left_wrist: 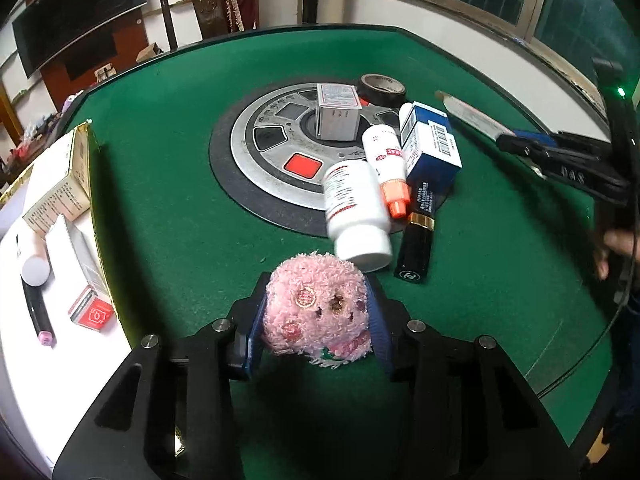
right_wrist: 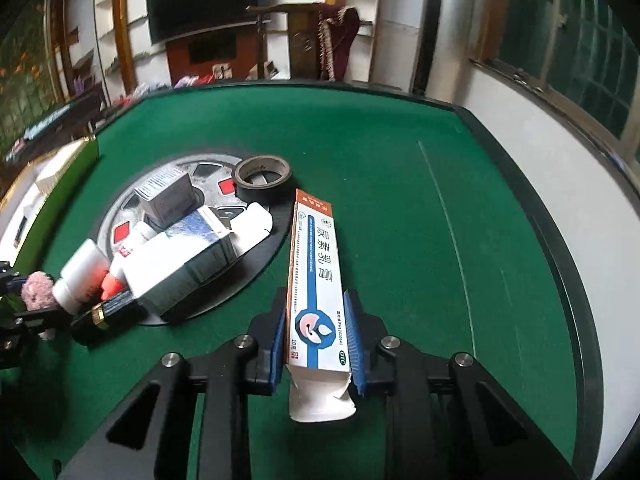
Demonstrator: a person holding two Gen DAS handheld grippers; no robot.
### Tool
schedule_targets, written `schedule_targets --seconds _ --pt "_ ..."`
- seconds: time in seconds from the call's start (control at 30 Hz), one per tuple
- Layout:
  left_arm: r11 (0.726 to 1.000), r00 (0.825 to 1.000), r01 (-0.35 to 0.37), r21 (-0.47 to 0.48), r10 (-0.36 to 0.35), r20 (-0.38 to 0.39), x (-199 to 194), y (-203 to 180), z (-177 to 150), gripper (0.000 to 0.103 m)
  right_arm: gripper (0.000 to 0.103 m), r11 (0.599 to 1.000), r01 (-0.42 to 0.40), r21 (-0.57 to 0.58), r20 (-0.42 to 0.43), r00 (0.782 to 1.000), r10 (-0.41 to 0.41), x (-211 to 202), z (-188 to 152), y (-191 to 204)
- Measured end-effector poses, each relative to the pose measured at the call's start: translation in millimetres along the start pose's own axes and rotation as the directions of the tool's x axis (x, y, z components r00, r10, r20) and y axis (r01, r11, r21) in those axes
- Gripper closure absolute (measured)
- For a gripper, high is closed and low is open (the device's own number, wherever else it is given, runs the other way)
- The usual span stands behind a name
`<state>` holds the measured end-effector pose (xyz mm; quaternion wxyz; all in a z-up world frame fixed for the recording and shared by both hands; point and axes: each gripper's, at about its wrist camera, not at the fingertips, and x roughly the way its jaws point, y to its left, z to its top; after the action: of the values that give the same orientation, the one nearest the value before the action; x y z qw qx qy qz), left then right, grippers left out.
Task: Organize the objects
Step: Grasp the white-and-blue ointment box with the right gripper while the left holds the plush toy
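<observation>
The left gripper fingers clamp a fluffy pink plush toy, the right gripper fingers a long white-and-blue ointment carton, both low in frame (likely bound for the white tray at left).

Two bottles, one tape roll

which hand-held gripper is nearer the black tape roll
Right. The right hand-held gripper holds the long ointment box, whose far end reaches close beside the black tape roll. The left hand-held gripper, gripping the pink plush toy, sits beyond the clutter.
</observation>
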<state>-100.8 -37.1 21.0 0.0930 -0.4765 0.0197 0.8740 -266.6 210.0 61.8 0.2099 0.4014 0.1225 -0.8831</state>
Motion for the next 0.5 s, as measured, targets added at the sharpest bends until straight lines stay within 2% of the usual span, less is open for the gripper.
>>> schedule_targets --seconds 0.13,0.27,0.37,0.5 --pt "1.0 1.0 -0.009 0.007 0.009 -0.021 5.8 2.3 0.2 0.06 0.077 1.0 -0.016 -0.021 -0.059 0.998 0.015 9.4 -4.7 8.6" --pt "1.0 1.0 -0.015 0.015 0.015 -0.022 7.3 -0.5 -2.6 0.059 0.076 1.0 -0.003 -0.02 -0.066 0.998 0.002 11.4 -5.9 11.7" --pt "1.0 1.0 -0.022 0.021 0.022 -0.021 10.1 -1.1 -3.1 0.059 0.071 1.0 0.024 0.005 -0.078 0.997 -0.023 17.7 -5.4 7.7" --pt "0.999 0.999 -0.033 0.029 0.033 -0.017 10.5 -4.1 -3.8 0.057 0.069 0.999 -0.009 0.042 -0.089 0.996 0.013 23.2 -5.9 0.6"
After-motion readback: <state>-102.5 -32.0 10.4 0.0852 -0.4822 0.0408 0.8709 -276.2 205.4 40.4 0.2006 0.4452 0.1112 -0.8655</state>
